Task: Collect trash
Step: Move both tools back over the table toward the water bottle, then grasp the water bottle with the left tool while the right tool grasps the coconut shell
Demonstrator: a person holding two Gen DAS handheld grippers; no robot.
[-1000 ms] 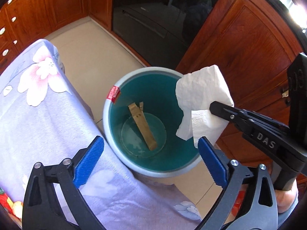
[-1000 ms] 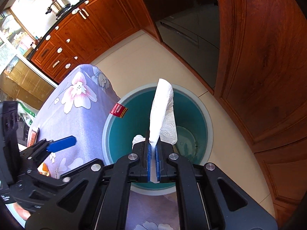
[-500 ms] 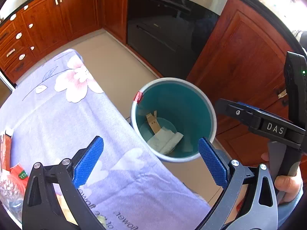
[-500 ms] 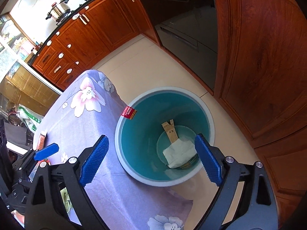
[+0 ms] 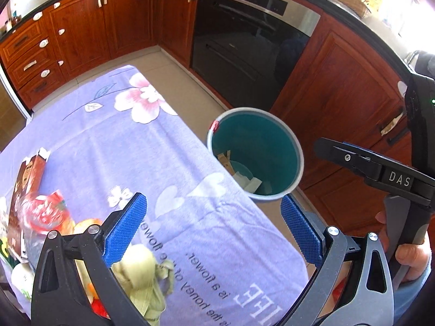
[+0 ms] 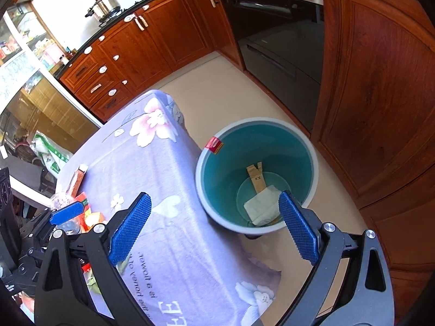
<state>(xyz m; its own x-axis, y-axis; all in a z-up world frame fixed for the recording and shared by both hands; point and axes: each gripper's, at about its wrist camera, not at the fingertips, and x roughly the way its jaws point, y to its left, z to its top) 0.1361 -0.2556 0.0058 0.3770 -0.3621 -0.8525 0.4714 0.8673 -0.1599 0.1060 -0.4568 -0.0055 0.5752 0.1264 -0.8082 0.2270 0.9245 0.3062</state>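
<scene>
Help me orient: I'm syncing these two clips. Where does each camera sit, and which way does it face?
Left wrist: on the left gripper, angled down at the lilac floral tablecloth; the right gripper and a hand show.
Right wrist: on the right gripper, angled down into the round teal bin; the left gripper's blue pad shows.
Shared: bin, tablecloth, black oven.

Both claws [image 5: 214,231] [image 6: 214,231] agape, empty

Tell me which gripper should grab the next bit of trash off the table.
Probably left. The left gripper hangs open right over the trash pile on the table, while the right gripper, also open and empty, sits nearer the bin.
</scene>
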